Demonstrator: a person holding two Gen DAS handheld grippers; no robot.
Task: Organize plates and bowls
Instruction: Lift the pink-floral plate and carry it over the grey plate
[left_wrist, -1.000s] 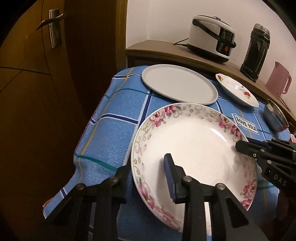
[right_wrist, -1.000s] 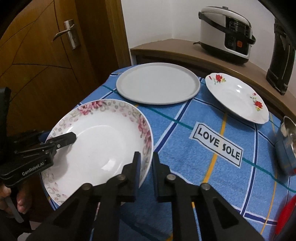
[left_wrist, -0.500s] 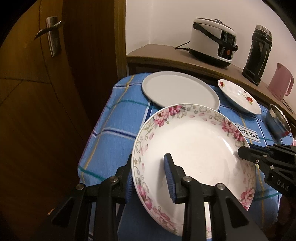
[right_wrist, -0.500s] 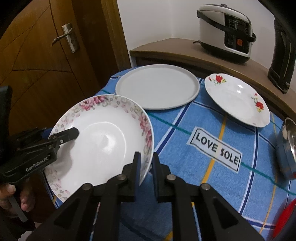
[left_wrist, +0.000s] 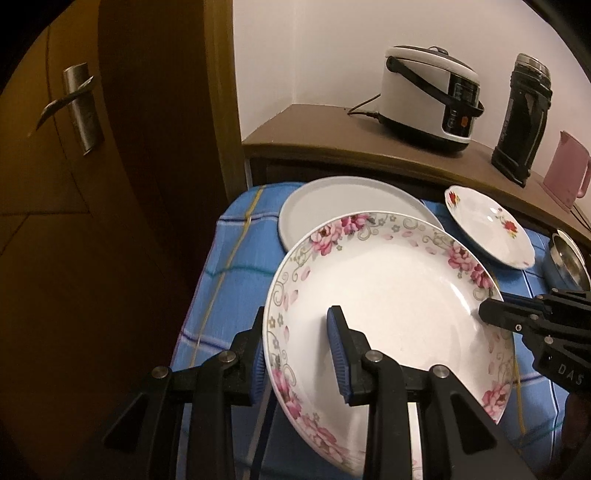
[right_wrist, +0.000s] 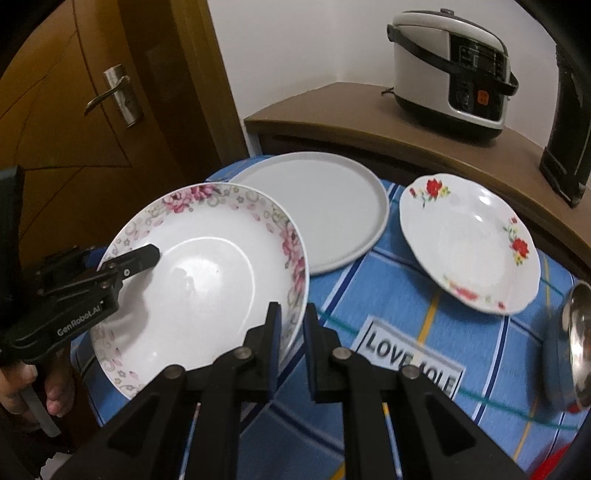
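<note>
Pink-flowered porcelain sat pinched between my two tools: the pink-flowered plate (left_wrist: 391, 317) hung tilted above the blue checked cloth (right_wrist: 436, 332), its far rim overlapping the grey plate (right_wrist: 321, 206). My left gripper (left_wrist: 299, 360) clamped the near-left rim, one pad inside the dish and one beneath. My right gripper (right_wrist: 291, 349) was nipped almost shut on the opposite rim. To stack it well, I judged I had to level both grips together, centre it over the grey plate, lower it flat, and let go with both sides at once. The red-flowered plate (right_wrist: 469, 240) waited just beside.
</note>
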